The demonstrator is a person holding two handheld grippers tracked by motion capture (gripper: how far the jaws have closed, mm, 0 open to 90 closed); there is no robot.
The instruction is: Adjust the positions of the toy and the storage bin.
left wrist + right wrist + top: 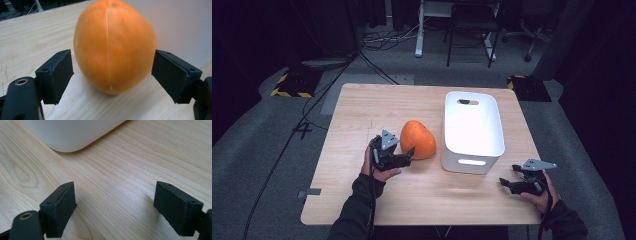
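A soft orange ball (pixel 418 140) with a seam down its middle rests on the wooden table (pixel 422 200), just left of a white bin (pixel 472 162). My left gripper (pixel 408 156) lies at the ball's near left side and points at it. In the left gripper view the ball (pixel 115 45) sits just ahead of and between the jaws of the left gripper (pixel 113 72), which stand wide on either side of it without pressing it. My right gripper (pixel 507 182) hovers low near the table's front right, open, with bare wood between its jaws (pixel 115 205).
The bin's rounded corner (pixel 70 132) lies just beyond my right gripper, and its white wall (pixel 185 25) rises behind the ball. Grey carpet, cables (pixel 382 37) and chair legs (pixel 469 45) lie past the table's far edge.
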